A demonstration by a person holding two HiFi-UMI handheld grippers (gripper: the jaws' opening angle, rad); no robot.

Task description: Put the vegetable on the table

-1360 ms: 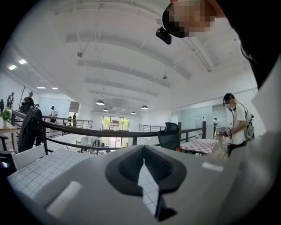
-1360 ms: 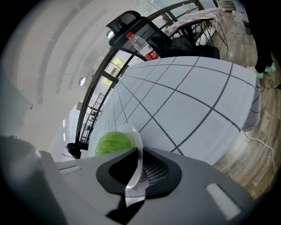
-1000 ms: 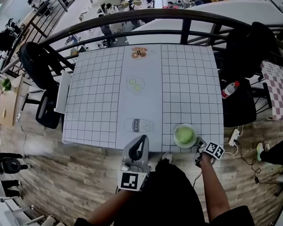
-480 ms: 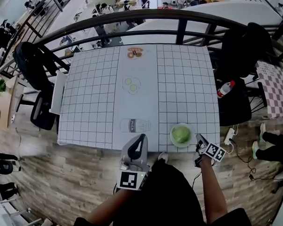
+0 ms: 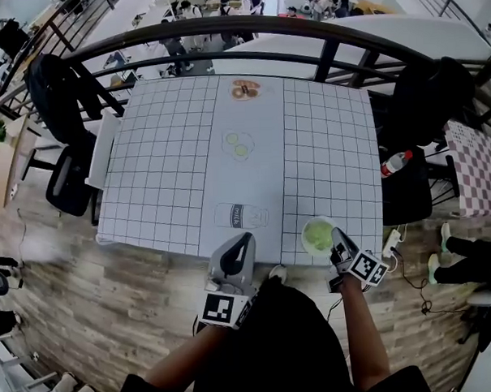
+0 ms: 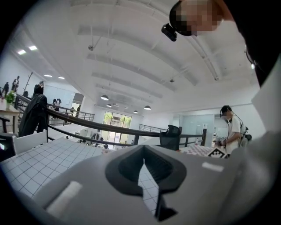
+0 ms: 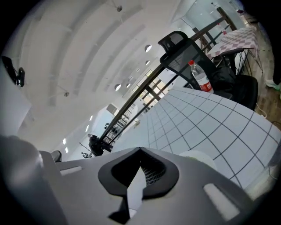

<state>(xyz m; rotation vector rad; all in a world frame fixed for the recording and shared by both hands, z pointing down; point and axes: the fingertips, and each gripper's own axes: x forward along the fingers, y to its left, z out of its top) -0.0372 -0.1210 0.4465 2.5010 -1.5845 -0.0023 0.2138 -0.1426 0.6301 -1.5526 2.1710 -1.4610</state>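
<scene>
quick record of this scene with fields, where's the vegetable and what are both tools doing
vegetable: green, lying in the bowl
bowl: white, on the table's near right part
table: white grid cloth with printed pictures
left tool: jaws together, empty, at the near edge by the milk bottle print
right tool: jaws together, empty, right beside the bowl; contact unclear
task: vegetable not yet out of the bowl

Left gripper (image 5: 244, 243) and right gripper (image 5: 338, 242): both jaws closed tip to tip, nothing between fingers, pointing forward.
</scene>
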